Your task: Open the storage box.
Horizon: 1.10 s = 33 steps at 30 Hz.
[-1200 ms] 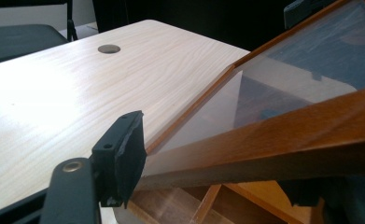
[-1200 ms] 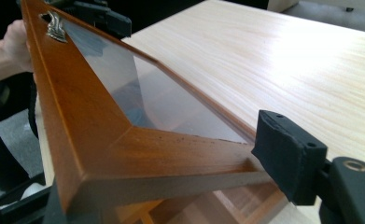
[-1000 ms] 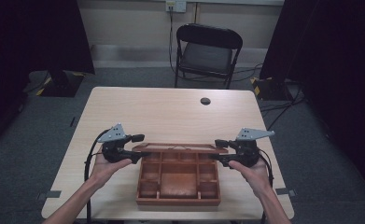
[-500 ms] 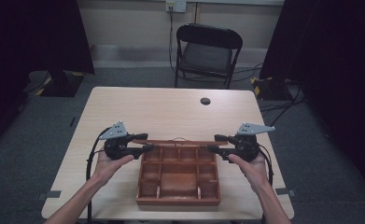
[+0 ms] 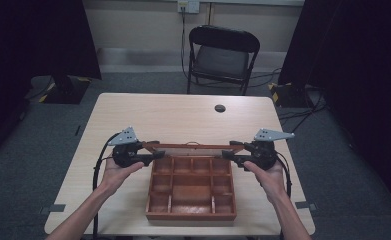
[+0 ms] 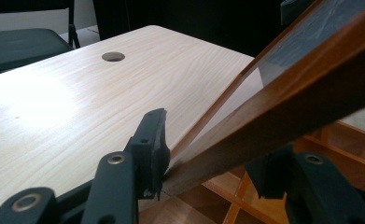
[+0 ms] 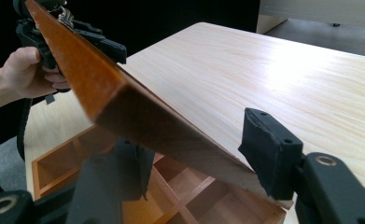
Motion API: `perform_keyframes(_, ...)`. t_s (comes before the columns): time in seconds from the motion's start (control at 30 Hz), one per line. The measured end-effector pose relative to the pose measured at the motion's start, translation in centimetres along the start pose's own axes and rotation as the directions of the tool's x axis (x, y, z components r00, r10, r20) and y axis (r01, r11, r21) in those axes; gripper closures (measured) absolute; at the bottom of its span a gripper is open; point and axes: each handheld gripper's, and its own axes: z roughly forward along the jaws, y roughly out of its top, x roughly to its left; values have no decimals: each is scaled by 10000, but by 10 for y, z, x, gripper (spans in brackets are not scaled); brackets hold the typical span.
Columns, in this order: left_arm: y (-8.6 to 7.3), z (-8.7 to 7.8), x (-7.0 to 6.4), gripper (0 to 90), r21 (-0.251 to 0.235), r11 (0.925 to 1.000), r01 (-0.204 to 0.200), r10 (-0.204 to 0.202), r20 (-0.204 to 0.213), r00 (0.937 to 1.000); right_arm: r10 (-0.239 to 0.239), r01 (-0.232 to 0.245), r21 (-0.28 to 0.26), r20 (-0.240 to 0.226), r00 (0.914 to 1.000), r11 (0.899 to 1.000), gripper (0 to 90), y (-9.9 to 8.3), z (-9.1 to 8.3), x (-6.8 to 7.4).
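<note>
A wooden box (image 5: 191, 192) with open compartments sits on the bench (image 5: 173, 117) at about 6 o'clock from the bench's middle, near the person's edge; its hinged lid (image 5: 190, 146), a wooden frame around a clear pane, stands raised along the box's 12 o'clock side. The left claw (image 5: 155, 151) meets the lid's 9 o'clock end, and the right claw (image 5: 230, 150) meets its 3 o'clock end; each is held in a hand, the left hand (image 5: 114, 172) and the right hand (image 5: 267, 175), coming in from 6 o'clock. In the left gripper view the lid (image 6: 283, 98) slants between the two black jaws of the left claw (image 6: 217, 163), which stand narrow about its frame, one jaw against the wood; whether both press it cannot be told. In the right gripper view the lid's thick wooden edge (image 7: 138, 112) lies between the jaws of the right claw (image 7: 201, 154), set fairly wide with a gap at the right jaw; the compartments of the box (image 7: 171, 196) show below. A dark round hole (image 5: 220, 108) lies in the bench at 12 o'clock; a black folding chair (image 5: 222, 55) stands beyond.
</note>
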Motion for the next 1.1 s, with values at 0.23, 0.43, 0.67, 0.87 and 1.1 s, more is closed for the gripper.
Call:
perform_keyframes(0.23,1,1,3,529,-101,9998,173,-174,-49,9998,32,-32,3,41,10000,10000,451,3,4,-3)
perform_keyframes(0.43,2,2,5,533,-45,9996,269,-269,24,9996,65,-66,67,117,9999,10000,447,2,7,-6)
perform_keyframes(0.67,6,3,8,544,93,9997,212,-211,-103,9997,108,-110,77,231,9997,9999,442,2,9,-10)
perform_keyframes(0.87,7,4,11,547,51,9994,338,-338,-110,9994,189,-191,63,332,9993,9998,422,1,10,-14)
perform_keyframes(1.1,7,6,14,551,-55,9991,419,-420,-133,9990,247,-250,58,410,9989,9997,445,1,16,-20)
